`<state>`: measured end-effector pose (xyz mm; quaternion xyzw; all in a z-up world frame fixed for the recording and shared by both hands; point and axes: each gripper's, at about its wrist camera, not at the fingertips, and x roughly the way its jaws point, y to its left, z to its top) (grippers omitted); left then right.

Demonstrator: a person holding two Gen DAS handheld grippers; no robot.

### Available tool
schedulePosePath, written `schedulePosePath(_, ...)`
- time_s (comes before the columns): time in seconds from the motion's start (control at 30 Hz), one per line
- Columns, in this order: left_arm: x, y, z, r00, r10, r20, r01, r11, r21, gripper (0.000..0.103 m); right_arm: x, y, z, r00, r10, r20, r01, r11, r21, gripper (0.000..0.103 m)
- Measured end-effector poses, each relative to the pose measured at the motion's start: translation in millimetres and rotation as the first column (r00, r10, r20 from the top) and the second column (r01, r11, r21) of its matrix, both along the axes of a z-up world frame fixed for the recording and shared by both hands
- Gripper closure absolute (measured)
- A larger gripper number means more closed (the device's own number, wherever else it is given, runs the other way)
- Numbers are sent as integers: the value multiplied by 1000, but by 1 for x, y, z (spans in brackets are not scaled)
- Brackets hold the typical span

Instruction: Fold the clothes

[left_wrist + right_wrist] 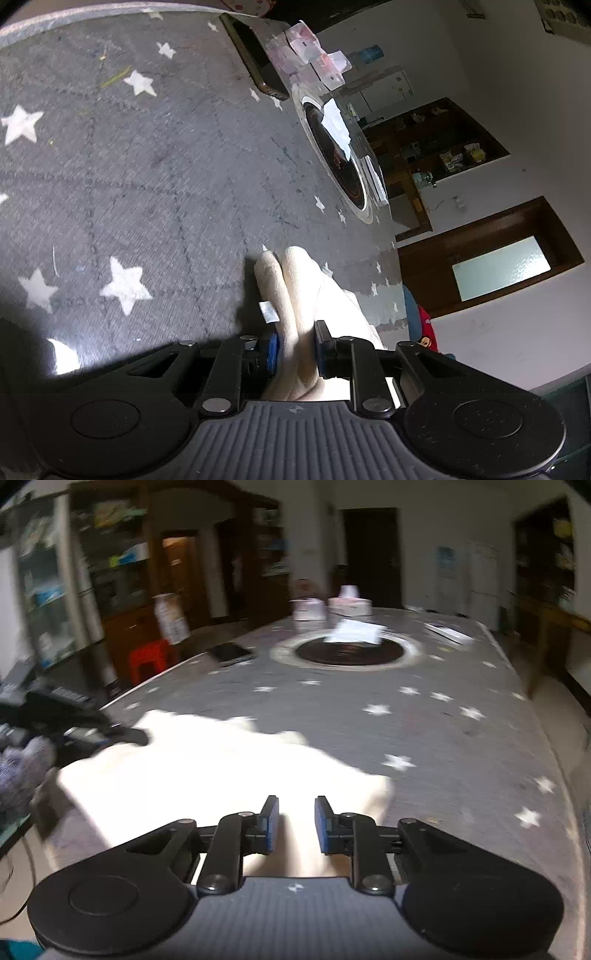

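A cream-white garment (221, 768) lies bunched on the near left part of the grey star-patterned tablecloth (424, 720). My left gripper (295, 347) is shut on a thick fold of the garment (295, 288), with a small white label beside the left pad. The camera is tilted sideways there. My right gripper (295, 825) has cloth between its pads; the jaws stand a little apart around the garment's near edge. The left gripper also shows in the right wrist view (122, 734) at the garment's far left corner.
A round black burner (349, 651) with a white cloth (356, 633) on it sits mid-table. A dark phone (231, 652), tissue packs (349, 605) and a flat white item (448, 633) lie farther back. A red stool (147, 661) stands left of the table.
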<state>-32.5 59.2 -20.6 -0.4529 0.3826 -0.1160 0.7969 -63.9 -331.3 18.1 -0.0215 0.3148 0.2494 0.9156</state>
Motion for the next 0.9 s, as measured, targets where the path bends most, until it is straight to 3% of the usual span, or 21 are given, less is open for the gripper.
schedulePosePath(0.07, 1, -1, 1, 1000, -3, 0, 3, 1000, 10, 82, 7, -13, -3, 999, -48, -8, 48, 999, 13, 68)
schedulePosePath(0.37, 5, -3, 5, 1000, -31, -3, 31, 998, 52, 81, 29, -29, -21, 989, -129, -79, 137, 985, 109, 68)
schedulePosePath(0.47, 6, -6, 8, 999, -45, 8, 44, 995, 84, 82, 31, -29, -22, 987, -124, -98, 137, 980, 145, 74)
schedulePosePath(0.5, 6, -8, 10, 999, -49, 13, 47, 994, 96, 82, 32, -28, -22, 988, -120, -101, 135, 979, 151, 84)
schedulePosePath(0.57, 7, -11, 15, 998, -57, 27, 53, 991, 122, 84, 31, -27, -22, 988, -115, -99, 130, 978, 160, 90)
schedulePosePath(0.9, 22, -38, 57, 979, -147, 140, 111, 966, 235, 87, 21, -30, 19, 993, -115, 36, 107, 981, 163, 95)
